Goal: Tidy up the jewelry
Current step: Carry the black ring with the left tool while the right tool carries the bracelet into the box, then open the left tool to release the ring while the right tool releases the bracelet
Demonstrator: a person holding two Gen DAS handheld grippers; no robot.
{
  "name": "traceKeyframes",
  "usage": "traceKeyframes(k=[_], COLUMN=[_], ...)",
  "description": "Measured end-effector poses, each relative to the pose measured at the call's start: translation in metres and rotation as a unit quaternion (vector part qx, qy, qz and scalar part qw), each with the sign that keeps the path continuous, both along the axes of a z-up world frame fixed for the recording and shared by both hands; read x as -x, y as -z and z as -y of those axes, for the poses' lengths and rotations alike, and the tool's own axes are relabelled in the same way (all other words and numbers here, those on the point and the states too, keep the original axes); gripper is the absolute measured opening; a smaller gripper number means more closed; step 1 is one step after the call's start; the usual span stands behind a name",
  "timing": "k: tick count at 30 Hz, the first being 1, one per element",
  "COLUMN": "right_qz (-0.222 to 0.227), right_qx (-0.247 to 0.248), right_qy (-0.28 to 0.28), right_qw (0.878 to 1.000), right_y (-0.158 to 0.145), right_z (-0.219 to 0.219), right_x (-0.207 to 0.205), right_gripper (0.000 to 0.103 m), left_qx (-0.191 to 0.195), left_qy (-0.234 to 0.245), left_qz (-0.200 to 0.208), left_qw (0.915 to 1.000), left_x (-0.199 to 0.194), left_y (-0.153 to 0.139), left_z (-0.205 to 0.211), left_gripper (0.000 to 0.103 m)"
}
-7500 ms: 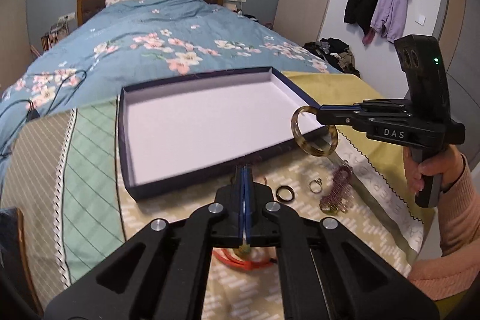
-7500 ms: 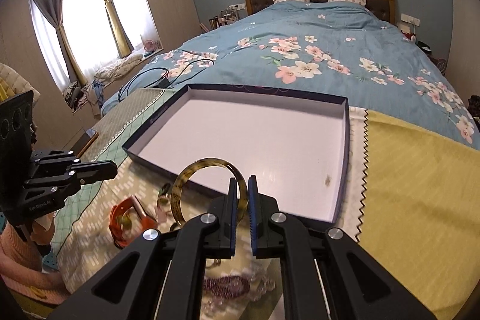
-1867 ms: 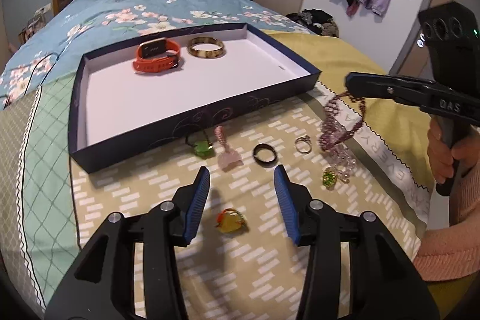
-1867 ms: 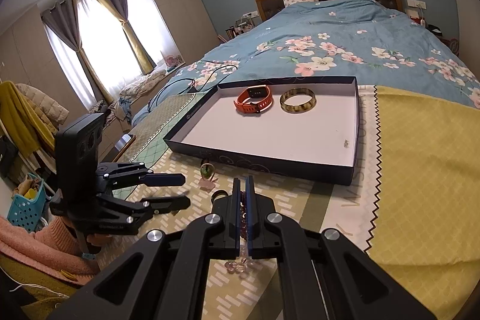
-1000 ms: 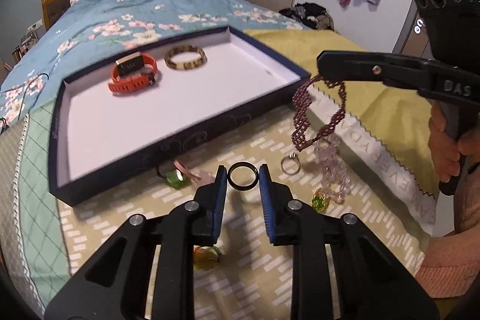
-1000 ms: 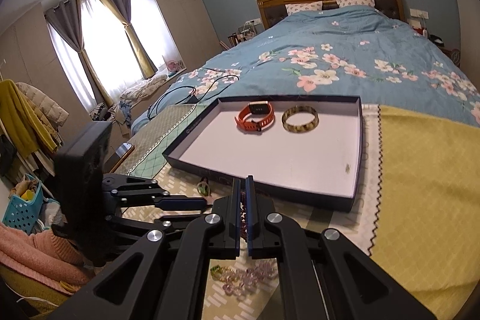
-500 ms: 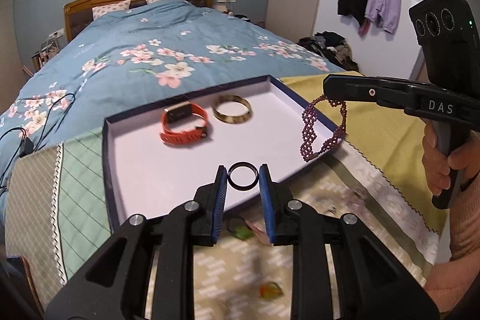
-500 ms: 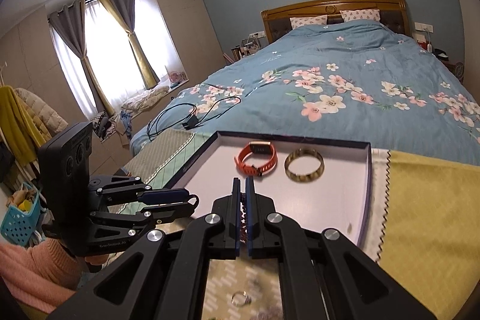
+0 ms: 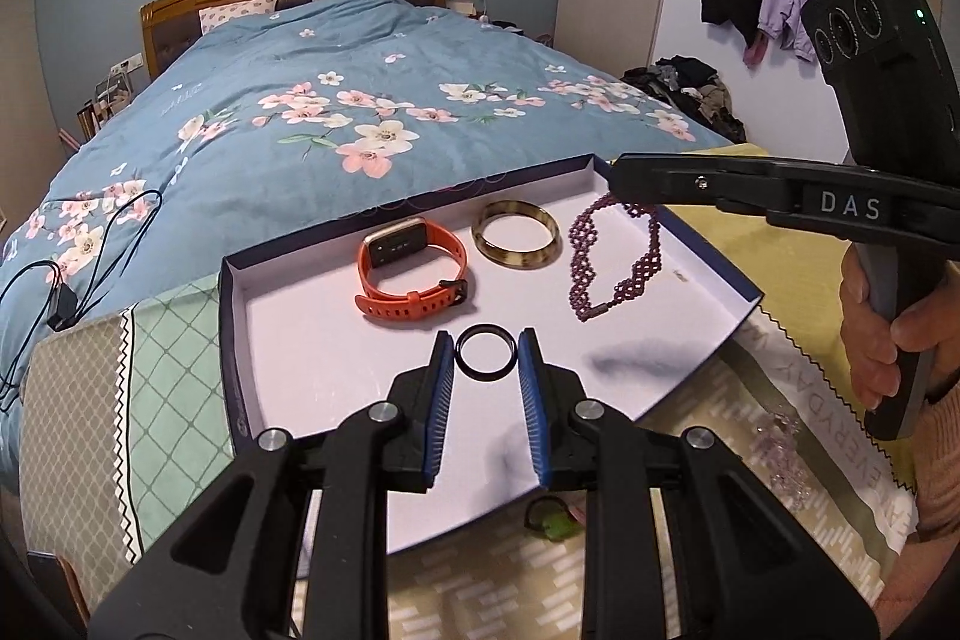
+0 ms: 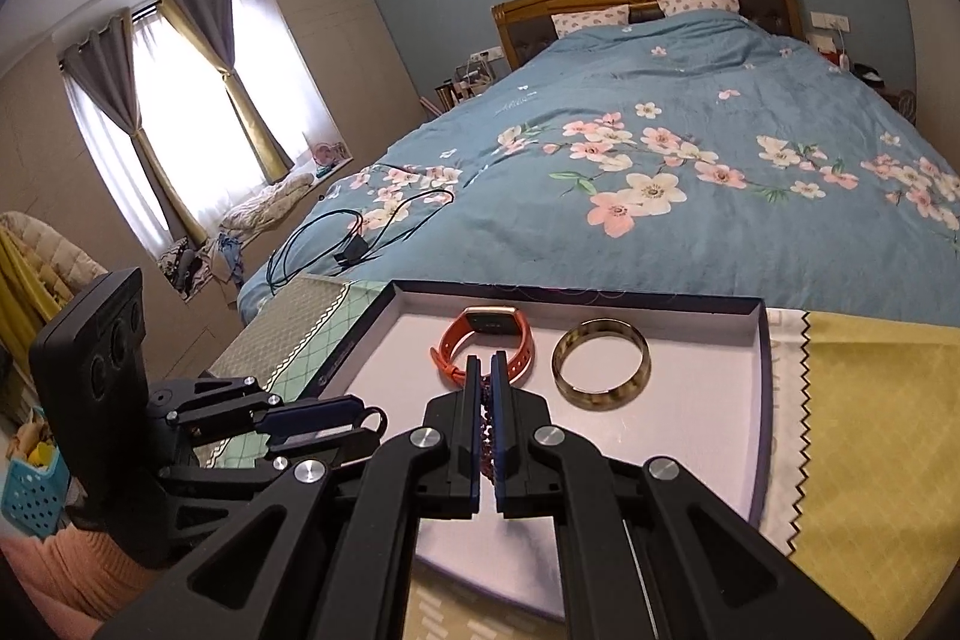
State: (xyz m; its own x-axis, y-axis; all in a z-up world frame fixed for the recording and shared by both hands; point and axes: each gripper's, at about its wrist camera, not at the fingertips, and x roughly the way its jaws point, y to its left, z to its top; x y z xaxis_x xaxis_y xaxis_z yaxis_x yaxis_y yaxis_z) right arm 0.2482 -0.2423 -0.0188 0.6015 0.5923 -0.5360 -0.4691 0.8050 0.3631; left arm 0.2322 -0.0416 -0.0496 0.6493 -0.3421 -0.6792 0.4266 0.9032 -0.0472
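On the bed, one tray (image 9: 240, 340) holds one watch (image 9: 411, 274) and one bangle (image 9: 516, 242); the left gripper (image 9: 486, 355) pinches one black ring (image 9: 486, 354), the right gripper (image 10: 486, 370) one beaded bracelet (image 9: 612, 256), dangling only in the left view.

Black tool (image 9: 485, 361), blue pads, salmon sleeve (image 9: 939, 460)

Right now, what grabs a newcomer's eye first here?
The left gripper pinches a black ring over the near part of the white-lined tray. The right gripper dangles a purple beaded bracelet over the tray's right side. An orange watch and a tortoiseshell bangle lie side by side at the tray's far end.
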Motion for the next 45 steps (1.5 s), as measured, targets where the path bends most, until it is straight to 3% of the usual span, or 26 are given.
traceKeyframes(k=[16, 26, 35, 39, 41, 45], right_qz=[-0.051, -0.085, -0.095, -0.083, -0.077, -0.052], right_qx=[-0.013, 0.005, -0.003, -0.006, -0.009, -0.004], right_qy=[0.024, 0.05, 0.061, 0.061, 0.057, 0.04], right_qw=[0.998, 0.995, 0.994, 0.995, 0.995, 0.998], right_y=[0.029, 0.051, 0.053, 0.045, 0.04, 0.028], right_z=[-0.005, 0.008, 0.016, 0.019, 0.021, 0.024], right_x=[-0.034, -0.047, -0.044, -0.037, -0.029, -0.004], right_gripper=[0.002, 0.002, 0.01, 0.014, 0.019, 0.023], left_qx=[-0.009, -0.02, -0.018, -0.014, -0.007, 0.002], left_qy=[-0.018, -0.02, -0.025, -0.028, -0.032, -0.037], left_qz=[-0.031, -0.062, -0.069, -0.066, -0.061, -0.038], left_qw=[0.9993, 0.9977, 0.9971, 0.9973, 0.9976, 0.9986], left_x=[-0.034, -0.055, -0.067, -0.068, -0.064, -0.046], left_y=[0.021, 0.041, 0.049, 0.047, 0.042, 0.024], left_z=[-0.001, 0.006, 0.009, 0.008, 0.004, -0.001], left_gripper=[0.022, 0.022, 0.023, 0.031, 0.04, 0.045])
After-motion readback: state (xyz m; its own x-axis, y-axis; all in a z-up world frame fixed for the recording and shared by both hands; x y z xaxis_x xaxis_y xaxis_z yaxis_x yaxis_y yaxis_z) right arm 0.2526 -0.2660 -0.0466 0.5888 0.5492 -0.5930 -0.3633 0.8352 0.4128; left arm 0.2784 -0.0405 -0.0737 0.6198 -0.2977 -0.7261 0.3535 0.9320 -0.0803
